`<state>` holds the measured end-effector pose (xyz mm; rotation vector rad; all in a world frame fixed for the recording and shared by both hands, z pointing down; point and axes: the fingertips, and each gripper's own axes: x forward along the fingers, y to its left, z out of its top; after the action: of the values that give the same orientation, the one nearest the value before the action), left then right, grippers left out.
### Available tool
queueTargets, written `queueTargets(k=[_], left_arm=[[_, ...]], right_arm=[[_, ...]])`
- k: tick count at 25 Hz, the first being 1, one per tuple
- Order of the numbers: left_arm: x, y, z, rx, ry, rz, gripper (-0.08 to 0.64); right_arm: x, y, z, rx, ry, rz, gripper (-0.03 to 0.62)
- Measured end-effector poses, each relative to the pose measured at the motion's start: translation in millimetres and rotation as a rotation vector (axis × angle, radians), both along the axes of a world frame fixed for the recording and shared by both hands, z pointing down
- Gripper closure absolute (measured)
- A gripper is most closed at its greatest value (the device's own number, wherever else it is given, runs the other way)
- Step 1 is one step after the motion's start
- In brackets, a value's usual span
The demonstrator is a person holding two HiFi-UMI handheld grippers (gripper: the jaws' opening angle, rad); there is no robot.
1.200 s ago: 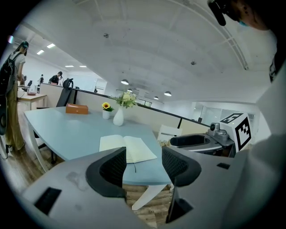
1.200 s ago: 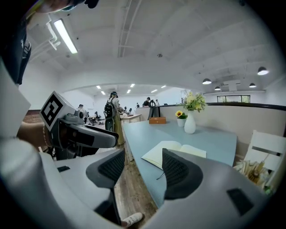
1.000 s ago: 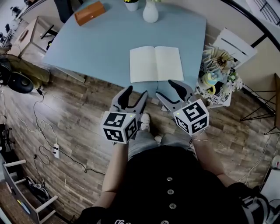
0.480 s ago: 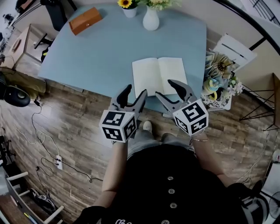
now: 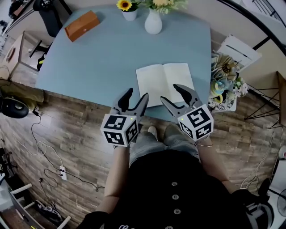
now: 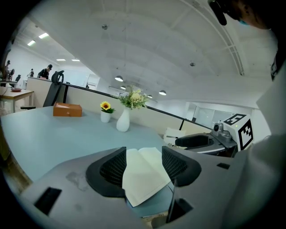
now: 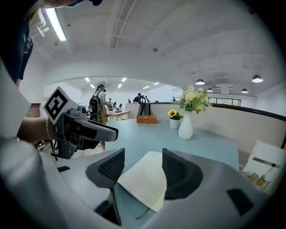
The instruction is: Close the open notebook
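An open notebook (image 5: 164, 82) with blank cream pages lies flat near the front edge of the blue table (image 5: 103, 53). My left gripper (image 5: 134, 99) hovers open just off the table's front edge, left of the notebook's near corner. My right gripper (image 5: 179, 94) hangs open over the notebook's near right part. In the left gripper view the notebook (image 6: 144, 172) shows between the open jaws of the left gripper (image 6: 143, 166), with nothing held. From the right gripper view the notebook (image 7: 144, 181) lies ahead between the jaws of the right gripper (image 7: 142, 169).
A white vase (image 5: 153, 21) with flowers, a small sunflower pot (image 5: 127, 10) and an orange-brown box (image 5: 81, 25) stand at the table's far side. A low stand with colourful items (image 5: 225, 80) sits right of the table. Cables (image 5: 42, 147) lie on the wooden floor.
Both grippers have moved forward toward the table; the right one now reaches over the notebook's near edge. The view has shifted so that the table sits lower in the frame.
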<state>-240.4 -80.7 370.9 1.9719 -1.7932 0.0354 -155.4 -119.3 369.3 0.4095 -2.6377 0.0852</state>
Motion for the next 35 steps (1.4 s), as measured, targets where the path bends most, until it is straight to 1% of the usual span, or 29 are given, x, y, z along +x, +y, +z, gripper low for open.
queueTargets(k=[5,10,15,21,27,35], left_arm=[[-2,-2,6,-0.008,0.015,-0.010,0.330],[7,-5,9,-0.015,0.022,-0.016,0.330],[17,-7,10,-0.026,0.030,-0.026,0.330],[24,-6,9,-0.035,0.036,-0.052,0.330],[24,-3,13,-0.038,0.047,-0.081,0.330],[25,10,29,-0.073,0.070,-0.109,0.330]], right_arm=[[-2,-3,2,0.016,0.020,-0.016,0.342],[3,-7,5,0.015,0.032,-0.034,0.342],[8,-10,6,0.026,0.049,-0.079,0.342],[16,-13,8,0.045,0.091,-0.132,0.342],[16,-11,12,0.060,0.123,-0.188,0.344],[15,-3,24,0.075,0.180,-0.246,0.354]])
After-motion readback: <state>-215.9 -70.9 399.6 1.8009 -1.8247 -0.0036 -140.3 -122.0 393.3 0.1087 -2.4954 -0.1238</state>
